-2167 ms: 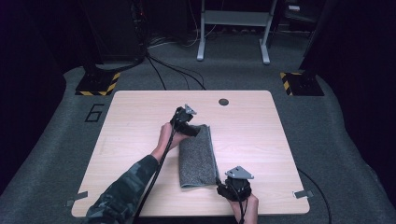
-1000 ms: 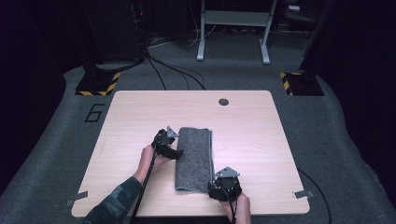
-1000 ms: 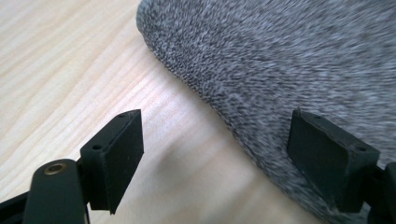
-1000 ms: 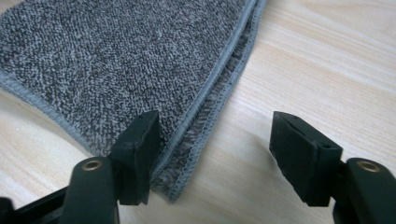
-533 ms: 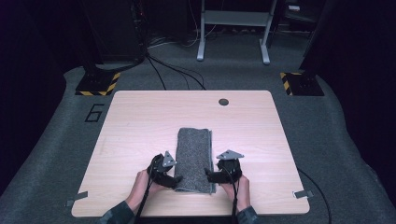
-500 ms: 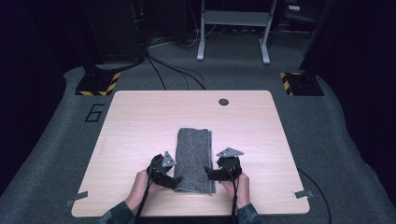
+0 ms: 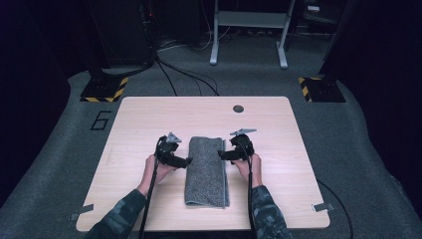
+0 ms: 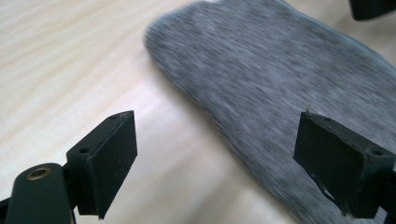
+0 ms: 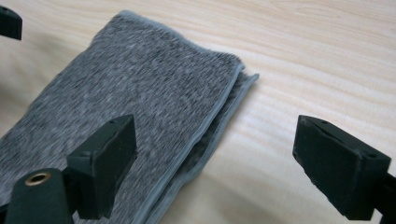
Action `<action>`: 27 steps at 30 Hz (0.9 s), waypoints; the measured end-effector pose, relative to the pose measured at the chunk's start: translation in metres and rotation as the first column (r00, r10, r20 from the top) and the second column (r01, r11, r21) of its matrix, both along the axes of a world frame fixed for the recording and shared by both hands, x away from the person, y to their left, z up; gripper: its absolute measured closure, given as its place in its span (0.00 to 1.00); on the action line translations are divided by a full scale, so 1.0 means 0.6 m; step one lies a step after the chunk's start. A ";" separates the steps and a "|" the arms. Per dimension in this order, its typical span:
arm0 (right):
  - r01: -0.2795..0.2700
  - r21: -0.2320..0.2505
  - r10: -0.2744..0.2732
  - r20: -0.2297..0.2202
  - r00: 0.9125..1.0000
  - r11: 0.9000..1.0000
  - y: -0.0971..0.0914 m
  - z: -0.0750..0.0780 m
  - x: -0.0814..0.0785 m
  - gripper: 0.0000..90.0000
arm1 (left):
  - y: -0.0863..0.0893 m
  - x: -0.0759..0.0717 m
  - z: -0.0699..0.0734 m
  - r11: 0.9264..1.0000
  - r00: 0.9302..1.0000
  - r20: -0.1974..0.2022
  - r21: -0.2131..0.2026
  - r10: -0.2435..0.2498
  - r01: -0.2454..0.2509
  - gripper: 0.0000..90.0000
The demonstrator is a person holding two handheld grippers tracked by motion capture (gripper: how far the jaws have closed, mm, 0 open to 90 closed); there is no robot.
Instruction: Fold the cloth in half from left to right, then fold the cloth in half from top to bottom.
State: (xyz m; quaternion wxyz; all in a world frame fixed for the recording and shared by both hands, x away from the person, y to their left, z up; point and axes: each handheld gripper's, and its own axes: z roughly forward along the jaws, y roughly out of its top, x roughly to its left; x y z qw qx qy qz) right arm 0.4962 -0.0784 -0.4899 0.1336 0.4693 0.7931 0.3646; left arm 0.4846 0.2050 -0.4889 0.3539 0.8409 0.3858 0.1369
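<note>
A grey towel [image 7: 207,169] lies folded into a long strip in the middle of the wooden table [image 7: 278,124]. My left gripper [image 7: 187,161] is at the strip's left edge near its far end, open, with nothing between its jaws. My right gripper [image 7: 222,154] is at the right edge opposite, also open and empty. In the left gripper view the towel [image 8: 280,88] stretches across between the spread jaws. In the right gripper view the towel [image 9: 140,102] shows its layered, hemmed far corner just beyond the jaws.
A small round dark grommet [image 7: 238,108] sits in the table near its far edge. Cables [image 7: 184,74] run over the grey carpet behind the table, by a metal stand [image 7: 249,30] and two striped floor plates [image 7: 104,89].
Both grippers have moved from the towel's near end up along its sides toward the far end. Earlier the left gripper came back from the far end as the towel was folded into a strip.
</note>
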 end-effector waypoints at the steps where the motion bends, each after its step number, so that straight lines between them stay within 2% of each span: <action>1: 0.002 -0.001 -0.002 0.001 1.000 1.000 0.000 -0.001 0.006 0.16 | -0.001 0.007 0.000 1.000 1.000 -0.006 -0.008 0.005 -0.005 0.15; 2: 0.010 0.000 -0.010 0.004 1.000 1.000 0.002 -0.003 0.010 0.15 | -0.003 0.018 0.000 1.000 1.000 0.000 0.000 0.019 -0.019 0.15; 4: 0.016 0.007 -0.016 -0.020 1.000 1.000 0.002 -0.007 0.026 0.16 | -0.005 0.036 0.001 1.000 1.000 -0.008 0.008 0.017 -0.017 0.16; 7: 0.036 0.004 -0.036 -0.012 0.999 0.999 0.007 -0.010 0.038 0.18 | -0.007 0.061 -0.002 0.999 0.999 -0.015 0.001 0.043 -0.043 0.17; 9: 0.039 0.001 -0.039 -0.034 0.999 0.999 0.009 -0.013 0.047 0.20 | -0.007 0.077 -0.005 0.998 0.998 -0.014 0.006 0.055 -0.055 0.18; 10: 0.052 0.011 -0.052 -0.042 0.998 0.999 0.010 -0.014 0.053 0.22 | -0.008 0.085 -0.008 0.998 0.998 -0.016 0.007 0.062 -0.062 0.19; 12: 0.065 0.013 -0.065 -0.022 0.998 0.998 0.010 -0.014 0.061 0.27 | -0.008 0.096 -0.011 0.996 0.996 -0.005 -0.006 0.084 -0.084 0.21; 13: 0.068 0.004 -0.068 -0.017 0.998 0.998 0.011 -0.015 0.063 0.29 | -0.008 0.101 -0.010 0.997 0.996 -0.016 0.004 0.083 -0.083 0.23; 14: 0.064 -0.006 -0.064 -0.027 0.998 0.998 0.011 -0.017 0.069 0.30 | -0.008 0.105 -0.012 0.996 0.996 -0.019 0.002 0.085 -0.085 0.23; 15: 0.070 0.010 -0.069 -0.041 0.997 0.998 0.013 -0.019 0.072 0.32 | -0.010 0.110 -0.013 0.996 0.996 -0.023 -0.002 0.091 -0.091 0.24; 17: 0.074 0.011 -0.073 -0.058 0.996 0.997 0.013 -0.022 0.083 0.36 | -0.014 0.114 -0.018 0.996 0.996 -0.012 0.011 0.084 -0.084 0.29; 21: 0.073 -0.001 -0.072 -0.063 0.995 0.997 0.017 -0.035 0.091 0.41 | -0.021 0.117 -0.030 0.997 0.997 -0.034 0.045 0.067 -0.066 0.35; 23: 0.076 0.001 -0.076 -0.054 0.996 0.997 0.017 -0.036 0.092 0.42 | -0.026 0.117 -0.037 0.997 0.997 -0.037 0.053 0.066 -0.064 0.37; 27: 0.083 -0.034 -0.084 -0.035 0.996 0.996 0.024 -0.036 0.091 0.47 | -0.029 0.114 -0.039 0.997 0.998 -0.017 0.056 0.062 -0.061 0.40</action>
